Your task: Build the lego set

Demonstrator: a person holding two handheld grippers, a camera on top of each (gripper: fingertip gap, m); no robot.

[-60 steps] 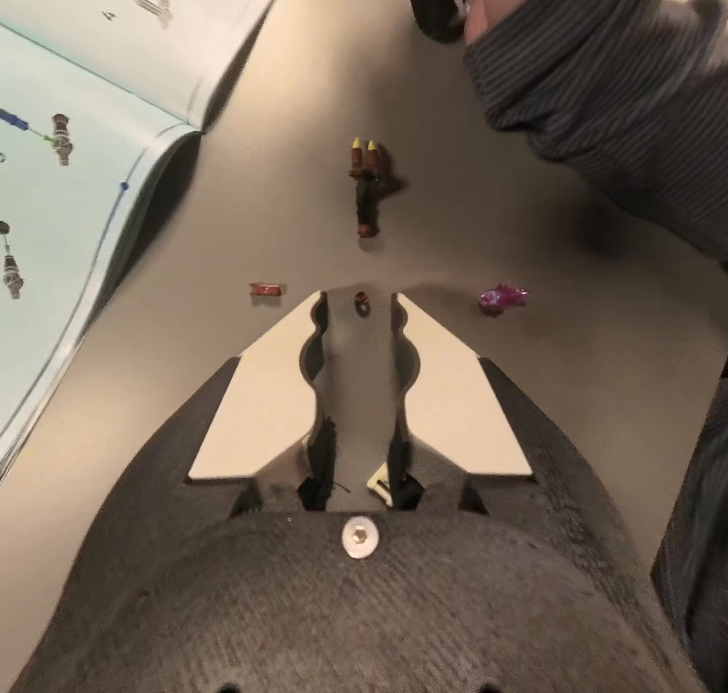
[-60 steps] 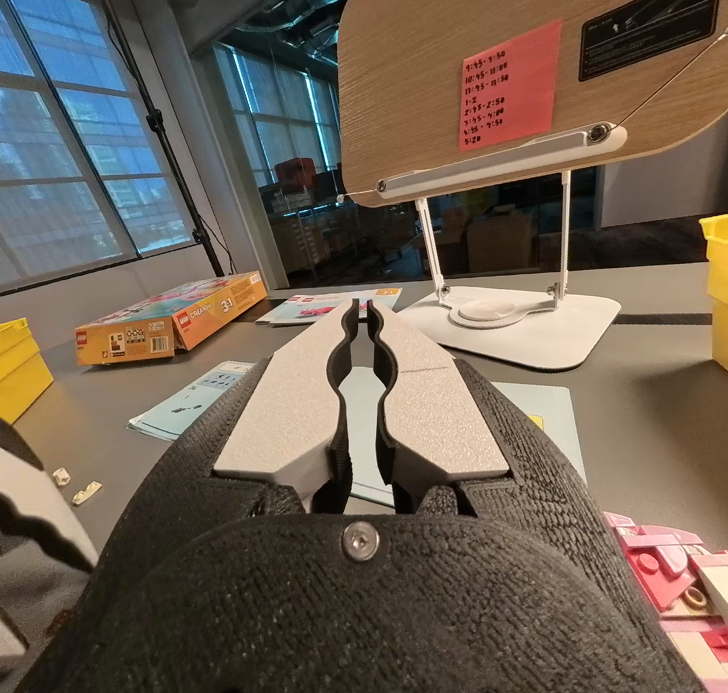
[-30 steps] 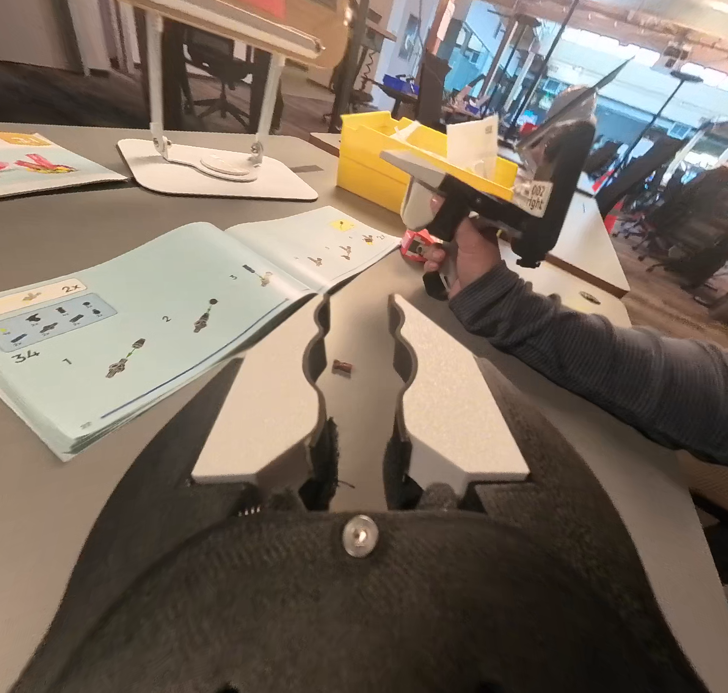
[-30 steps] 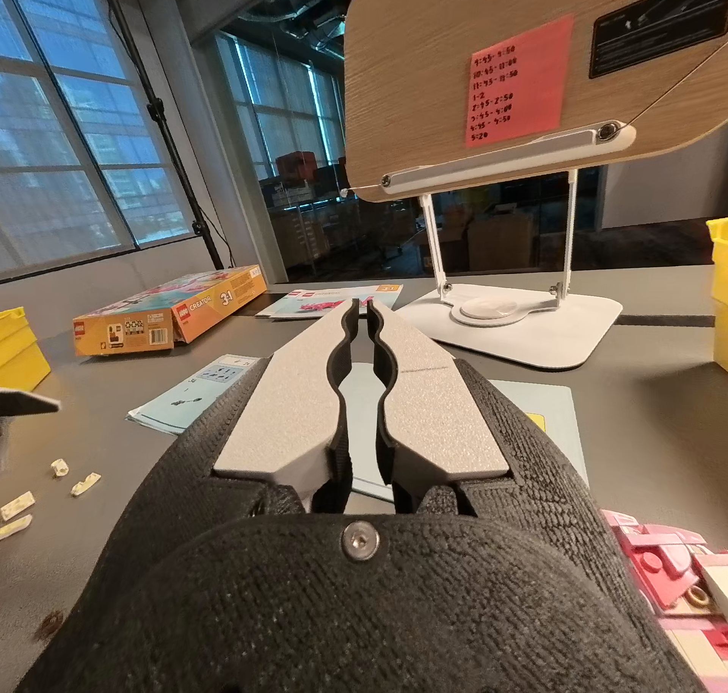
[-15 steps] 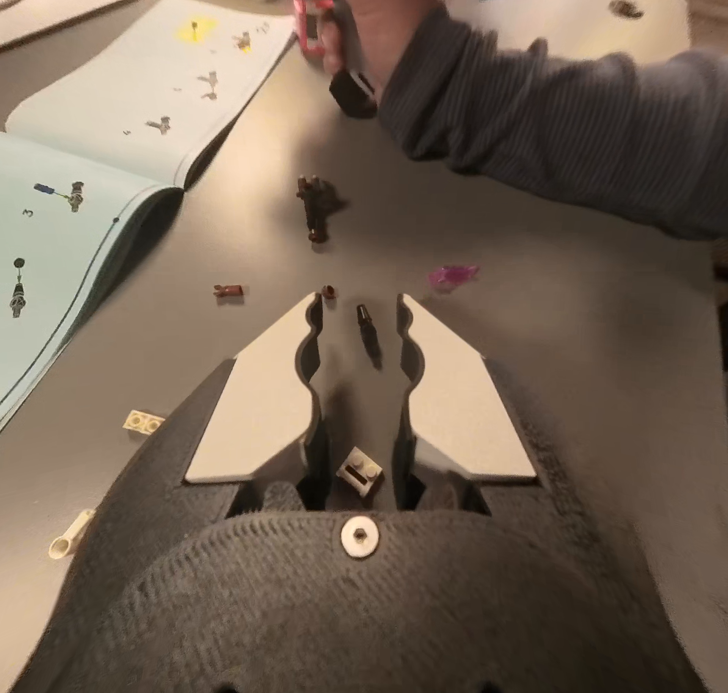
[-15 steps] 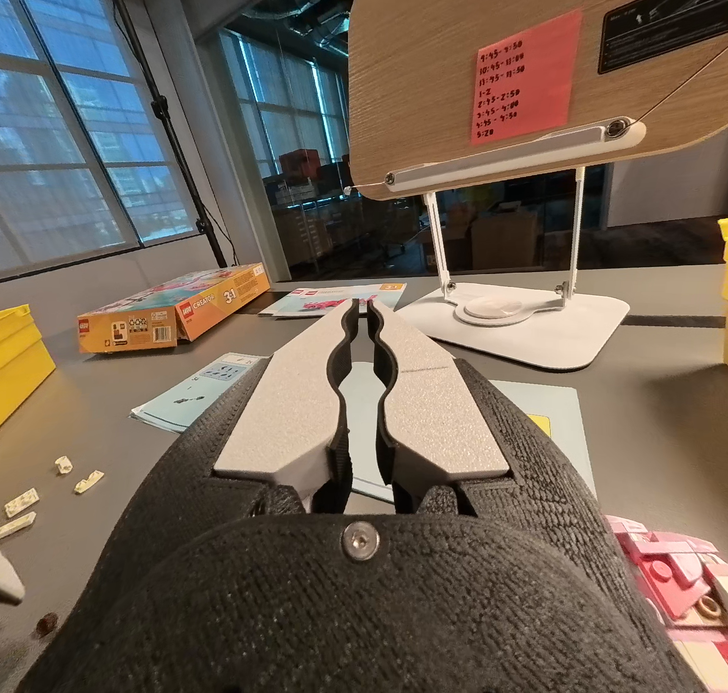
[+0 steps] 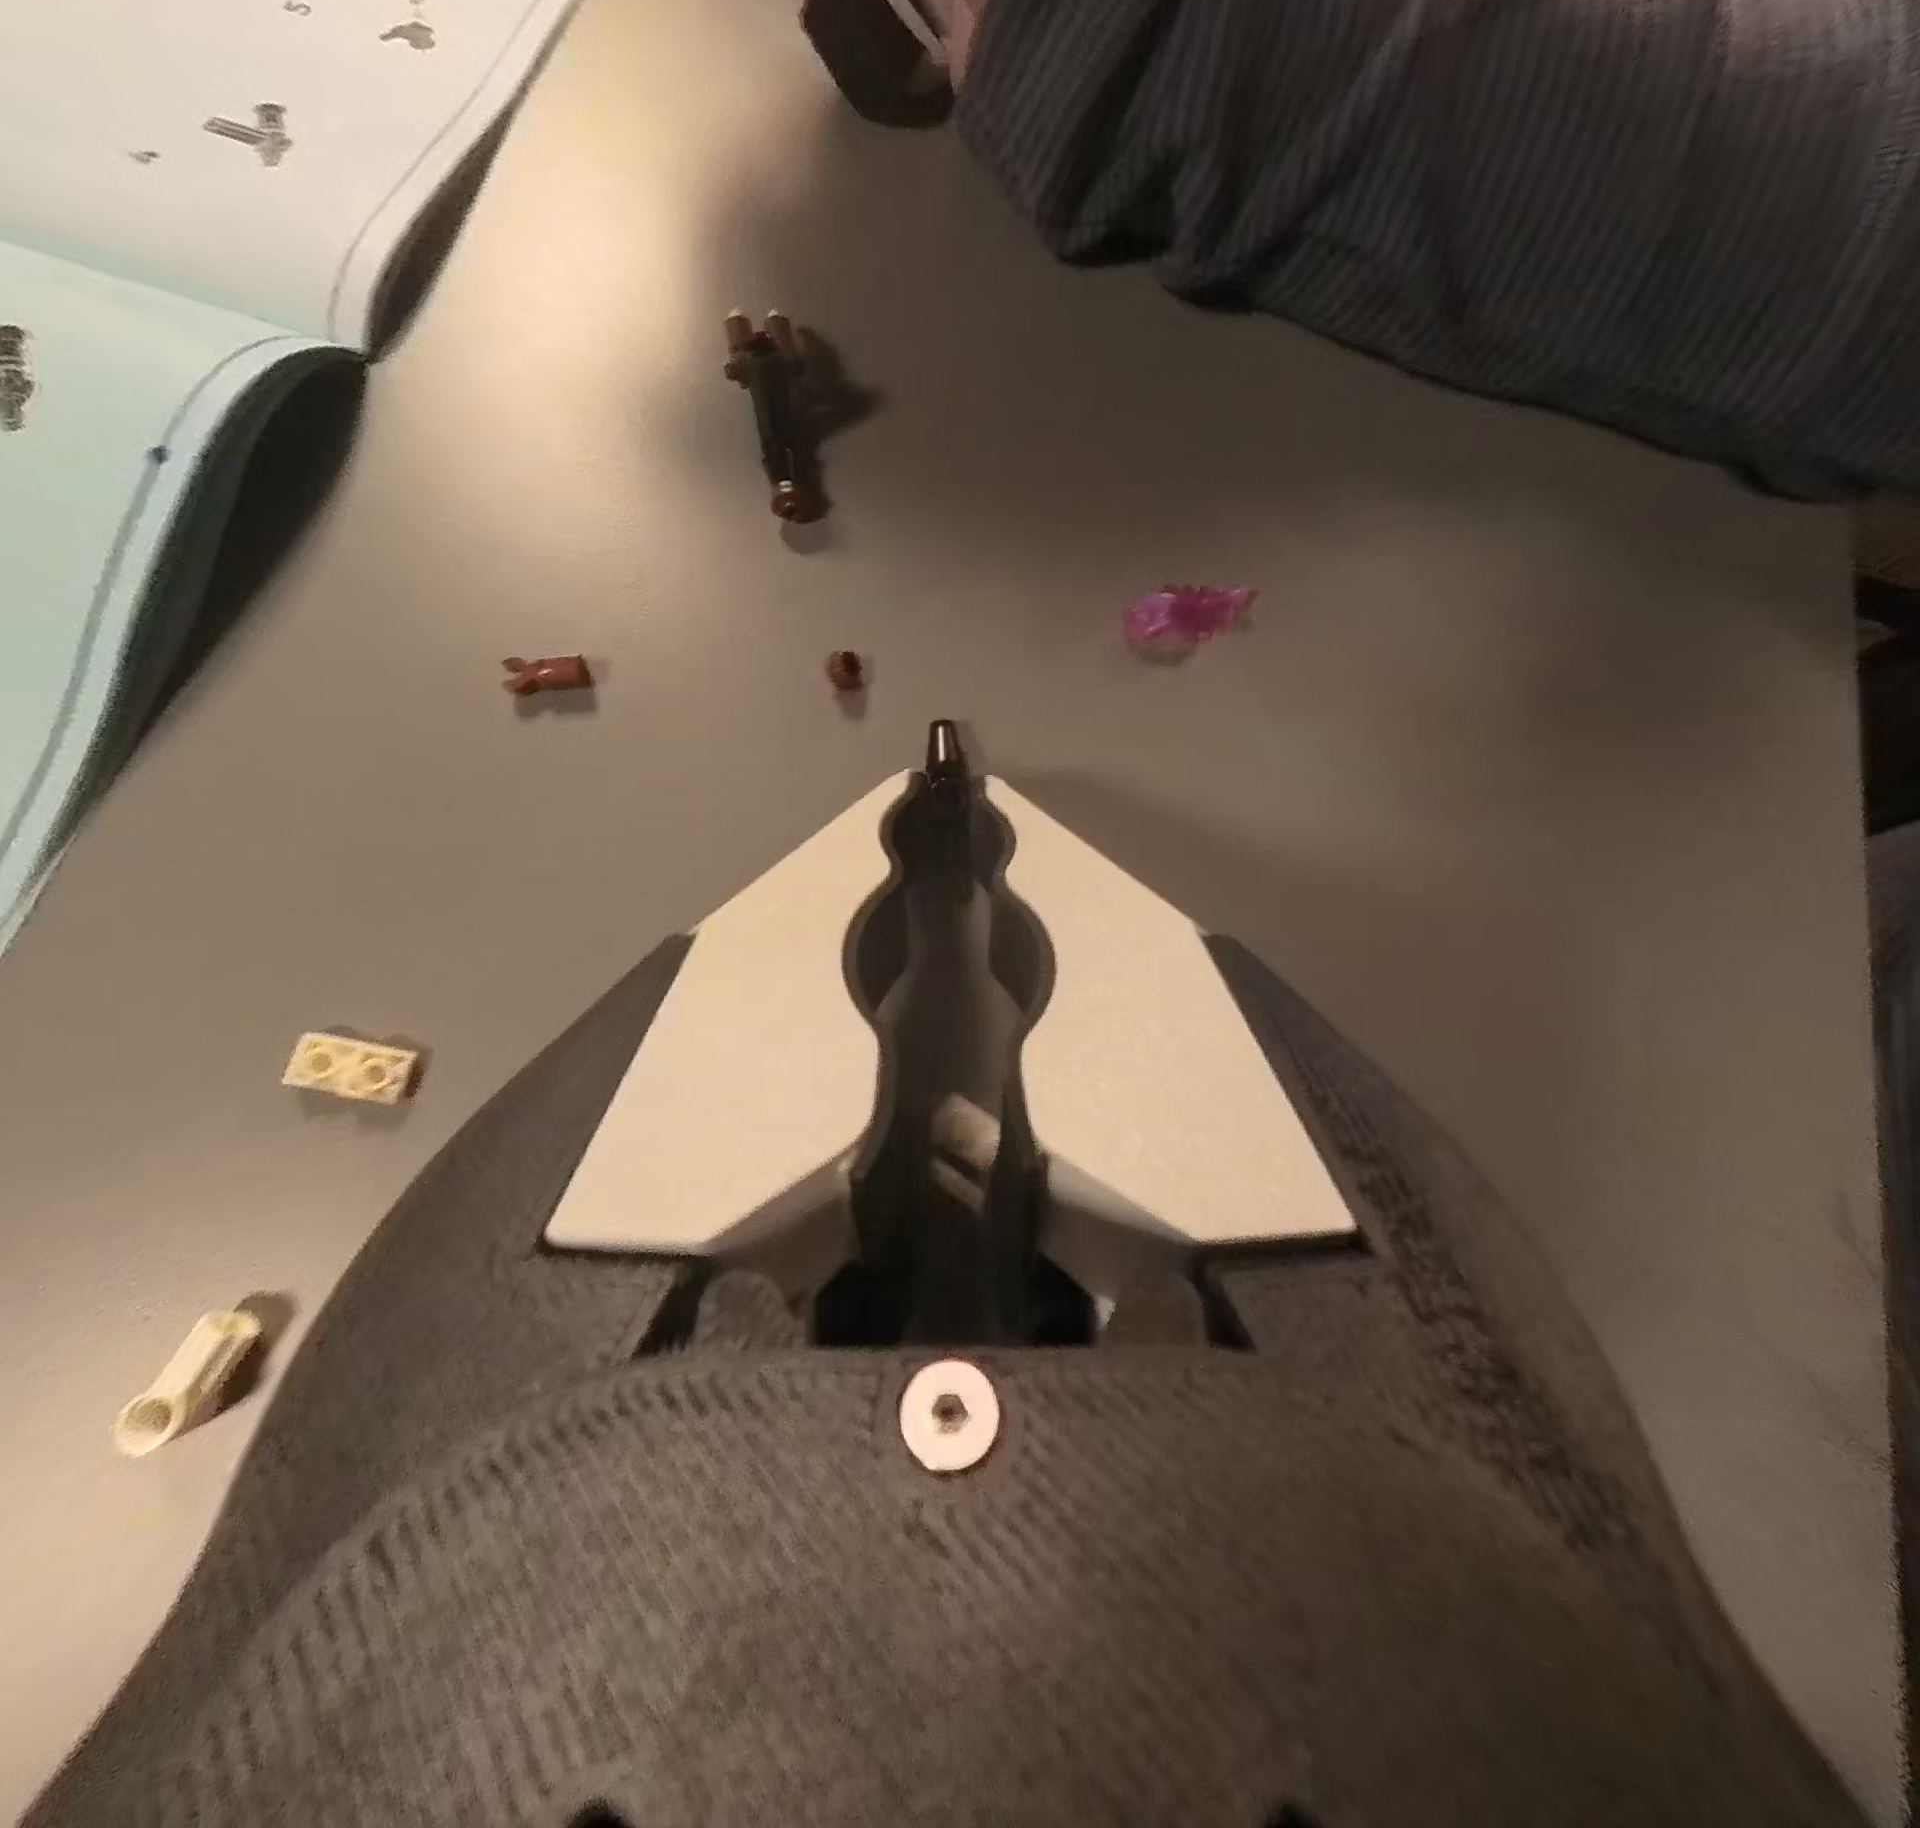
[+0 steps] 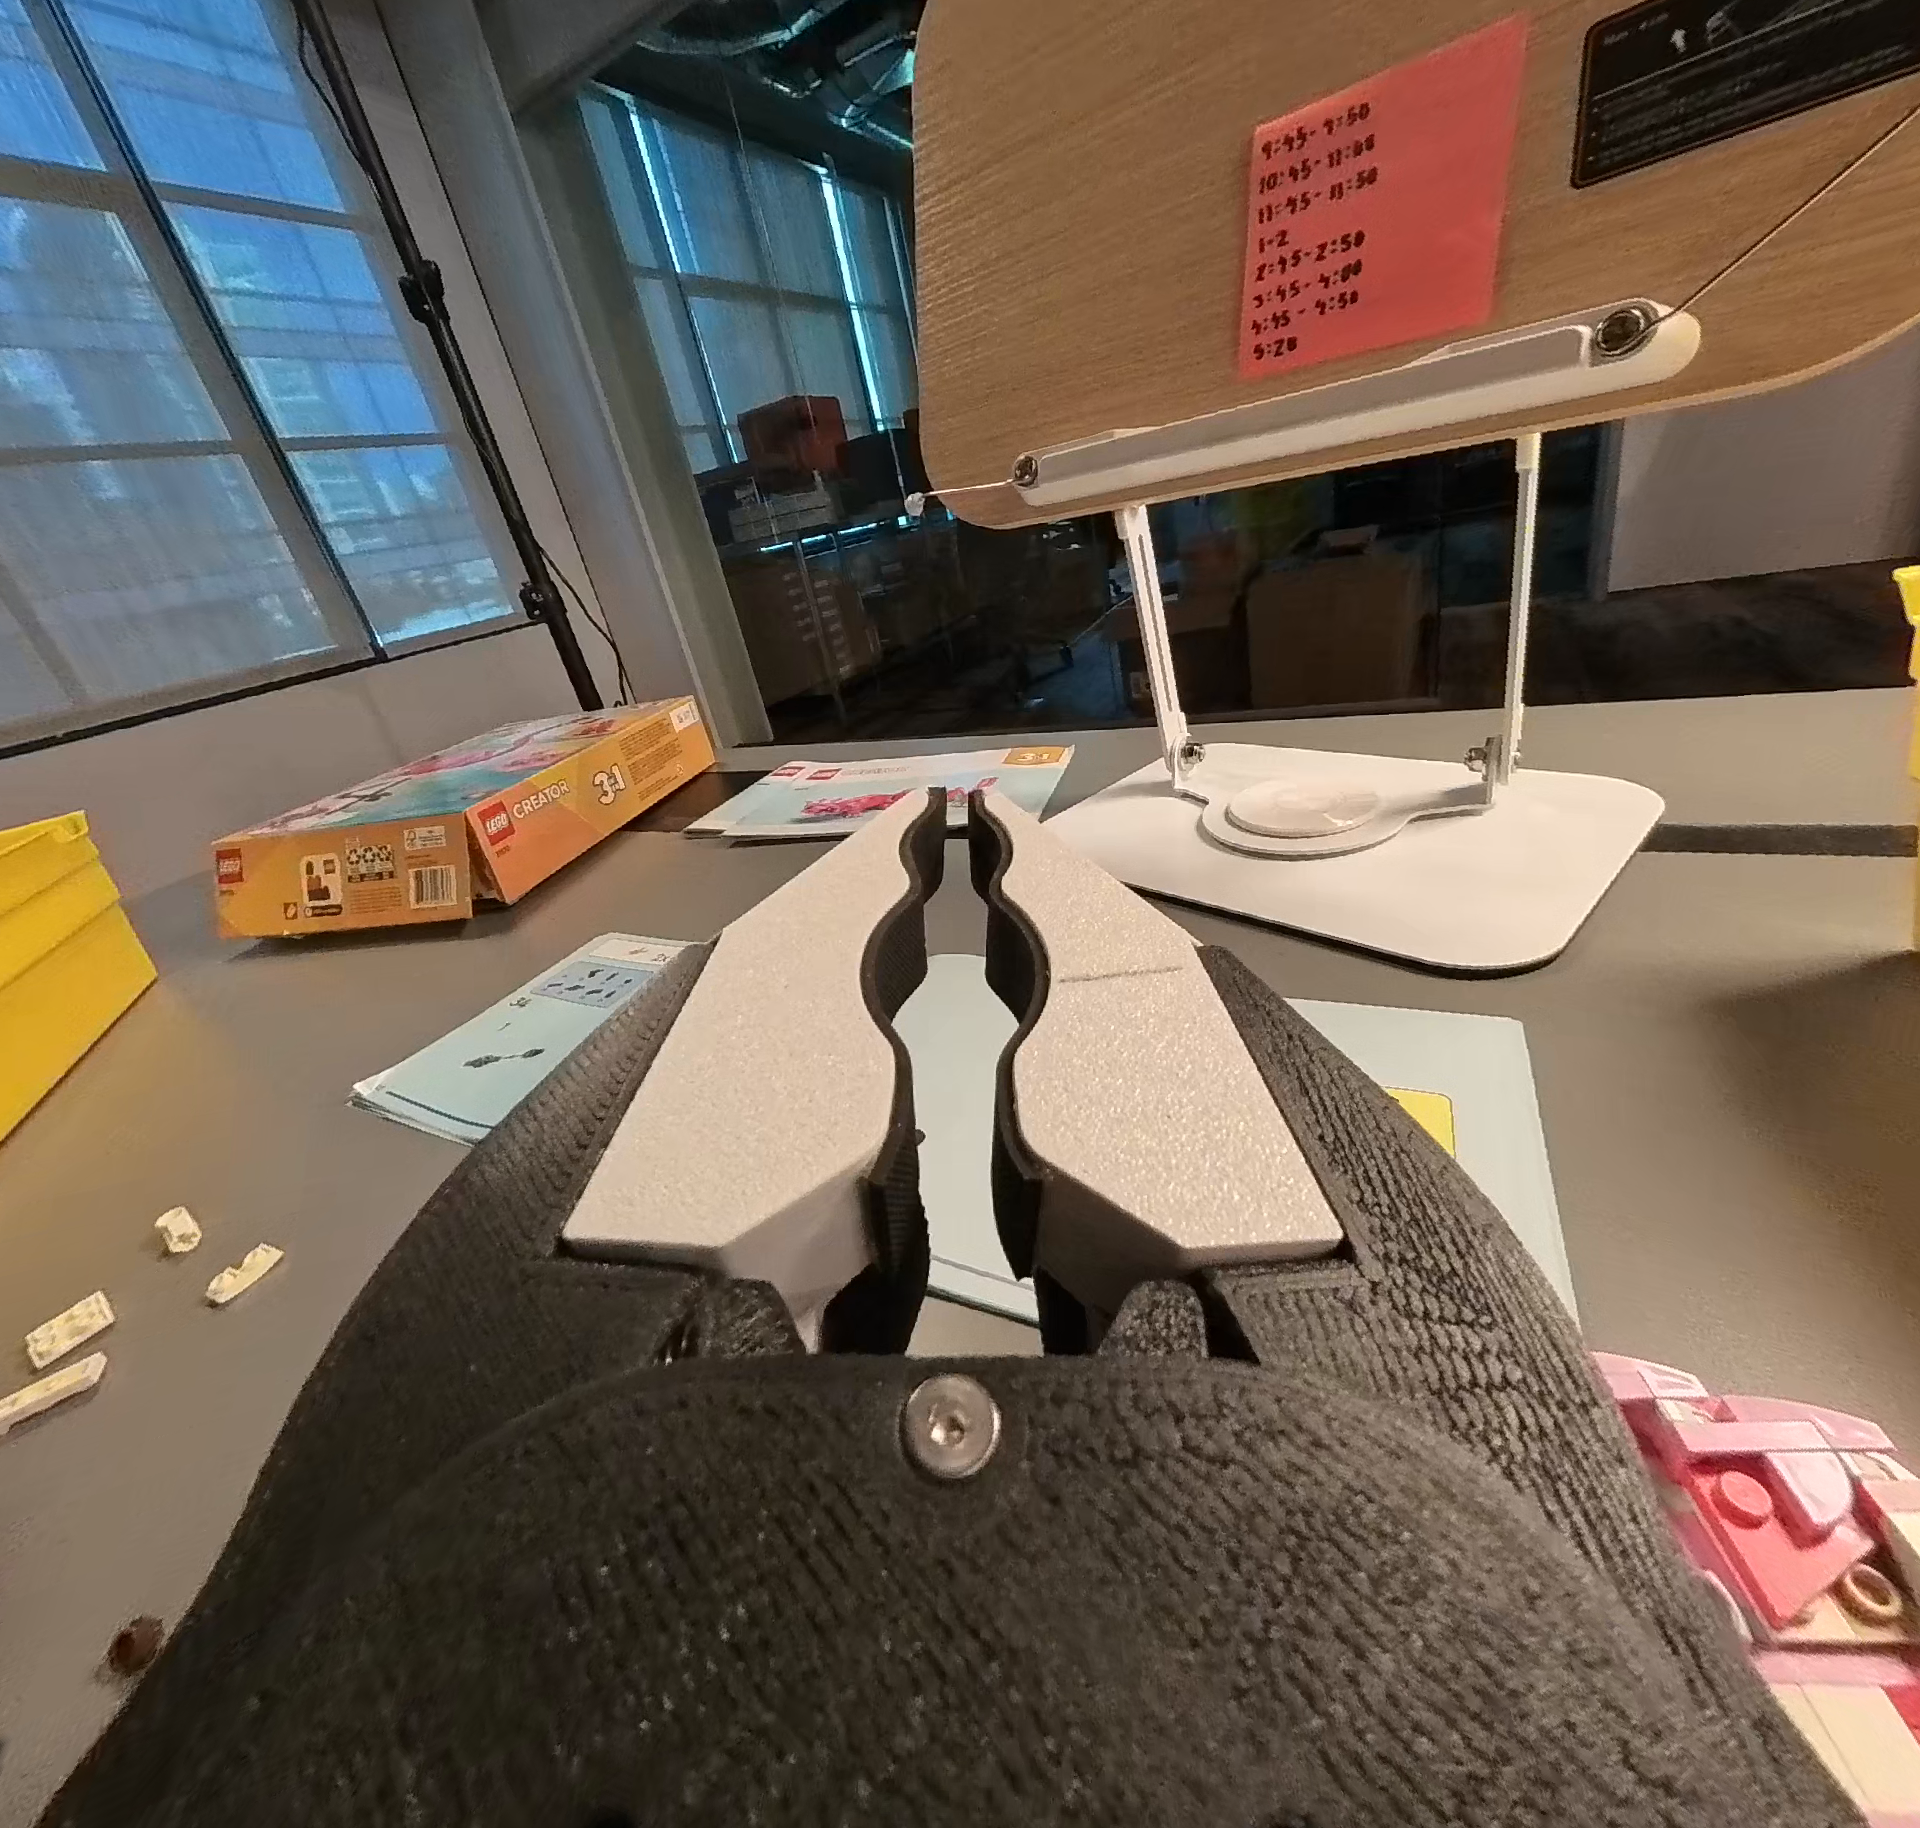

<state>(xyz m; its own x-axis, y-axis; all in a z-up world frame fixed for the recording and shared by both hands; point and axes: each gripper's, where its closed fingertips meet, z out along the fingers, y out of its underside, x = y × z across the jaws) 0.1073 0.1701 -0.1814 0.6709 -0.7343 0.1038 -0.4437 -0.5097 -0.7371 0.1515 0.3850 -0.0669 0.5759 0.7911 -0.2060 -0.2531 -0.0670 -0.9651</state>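
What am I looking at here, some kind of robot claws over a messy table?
No robot: a person holds a two-finger gripper in each hand, with a camera on each looking along the fingers. One picture looks down at the grey table, where the left gripper is closed on a small black peg. Brown toy pieces, a purple piece and a cream plate lie around. The other picture looks across the table: the right gripper is shut, holding nothing, facing a toy-brick box and a stand.
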